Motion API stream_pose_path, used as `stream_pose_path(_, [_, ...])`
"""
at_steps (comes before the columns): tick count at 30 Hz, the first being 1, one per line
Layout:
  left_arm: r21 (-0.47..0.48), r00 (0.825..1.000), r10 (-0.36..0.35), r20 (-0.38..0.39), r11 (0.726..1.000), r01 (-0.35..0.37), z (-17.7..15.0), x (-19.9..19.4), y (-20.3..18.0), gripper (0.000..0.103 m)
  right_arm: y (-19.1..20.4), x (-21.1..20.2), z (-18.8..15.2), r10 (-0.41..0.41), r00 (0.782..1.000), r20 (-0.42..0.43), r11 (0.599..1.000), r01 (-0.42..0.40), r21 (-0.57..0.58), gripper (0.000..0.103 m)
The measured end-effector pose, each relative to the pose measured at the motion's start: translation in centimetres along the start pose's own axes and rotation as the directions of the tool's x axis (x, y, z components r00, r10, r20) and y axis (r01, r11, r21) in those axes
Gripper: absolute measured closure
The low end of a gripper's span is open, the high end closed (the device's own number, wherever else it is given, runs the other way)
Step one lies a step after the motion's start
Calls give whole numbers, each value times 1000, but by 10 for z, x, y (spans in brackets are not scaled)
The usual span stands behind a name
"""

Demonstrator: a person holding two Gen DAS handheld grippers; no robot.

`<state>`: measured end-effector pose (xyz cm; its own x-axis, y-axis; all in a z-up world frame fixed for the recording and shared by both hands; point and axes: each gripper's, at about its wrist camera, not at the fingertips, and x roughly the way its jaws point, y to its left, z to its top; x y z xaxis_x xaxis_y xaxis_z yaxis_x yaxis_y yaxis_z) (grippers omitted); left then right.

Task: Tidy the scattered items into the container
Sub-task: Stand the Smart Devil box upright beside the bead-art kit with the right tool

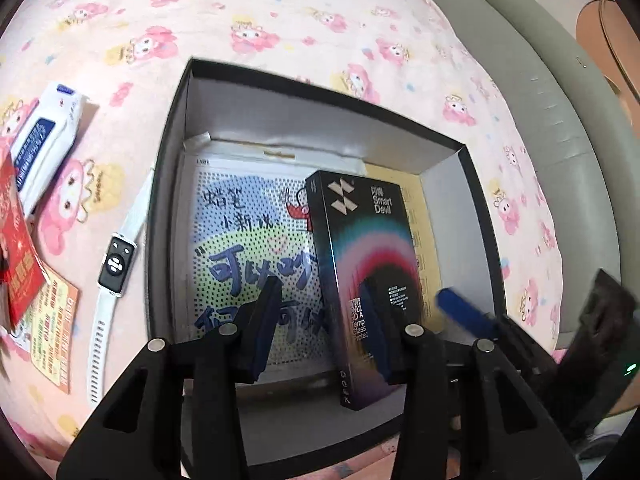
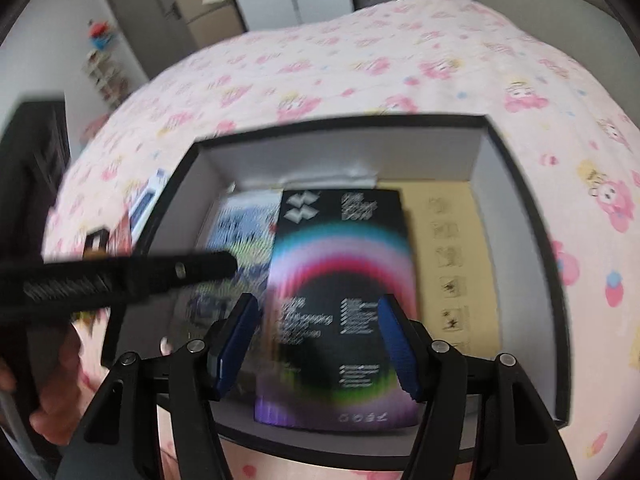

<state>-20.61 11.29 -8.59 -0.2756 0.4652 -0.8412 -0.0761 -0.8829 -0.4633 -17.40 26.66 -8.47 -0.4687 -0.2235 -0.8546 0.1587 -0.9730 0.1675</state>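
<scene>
An open black container (image 1: 172, 152) with white inner walls sits on the pink bed sheet. In it lie a cartoon card (image 1: 248, 232), a yellow card (image 2: 452, 260) and a dark "Smart Devil" box (image 1: 360, 240). My right gripper (image 2: 318, 299) hovers open over that box (image 2: 340, 264), which is wider than the gap between the pads and blurred. One of the right gripper's fingers (image 1: 464, 314) shows beside the box. My left gripper (image 1: 320, 283) stands open over the container's near end, holding nothing. Left of the container lie a white smartwatch (image 1: 116, 264), a white wipes pack (image 1: 44, 140), a red packet (image 1: 16, 248) and an orange leaflet (image 1: 52, 328).
A grey padded bed frame (image 1: 560, 120) borders the sheet on the right. In the right wrist view the left gripper's black body (image 2: 120, 276) crosses from the left, with a person's hand (image 2: 52, 400) below it. A door and cardboard boxes (image 2: 208, 12) stand beyond the bed.
</scene>
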Motion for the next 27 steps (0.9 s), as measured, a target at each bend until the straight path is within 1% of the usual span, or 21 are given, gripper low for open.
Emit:
stream_pose_path(2, [16, 1000, 5, -12, 1000, -5, -2, 2, -1, 59, 7, 8, -1, -23, 999, -31, 999, 22, -34, 44])
stream_pose_path(5, [13, 999, -16, -28, 1000, 17, -7, 5, 1, 59, 10, 19, -1, -28, 997, -73, 999, 26, -33, 43])
stream_pose_path(8, [9, 999, -33, -29, 999, 34, -5, 14, -10, 59, 10, 26, -4, -30, 994, -107, 999, 26, -35, 43])
stream_pose_path(10, [30, 1000, -15, -25, 999, 15, -9, 14, -14, 58, 12, 29, -6, -46, 993, -111, 998, 41, -51, 40])
stream_pose_path(11, [39, 1000, -8, -22, 999, 9, -10, 14, -16, 54, 13, 30, -6, -58, 992, -109, 997, 52, -62, 38])
stream_pose_path(14, [46, 1000, -3, -24, 999, 4, -12, 17, -20, 53, 13, 33, -8, -103, 989, -107, 992, 95, -82, 37])
stream_pose_path(16, [43, 1000, -1, -29, 999, 2, -11, 20, -22, 53, 7, 33, -8, -122, 986, -112, 991, 116, -63, 37])
stream_pose_path(20, [35, 999, 11, -40, 999, -10, -10, 28, -24, 53, -11, 34, -8, -138, 981, -134, 990, 141, 14, 37])
stream_pose_path(23, [39, 999, 16, -47, 999, -14, -9, 34, -28, 52, -20, 35, -9, -179, 975, -136, 982, 184, 30, 37])
stream_pose_path(27, [56, 998, 19, -57, 998, -16, -9, 41, -35, 52, -35, 33, -10, -195, 971, -142, 975, 207, 79, 37])
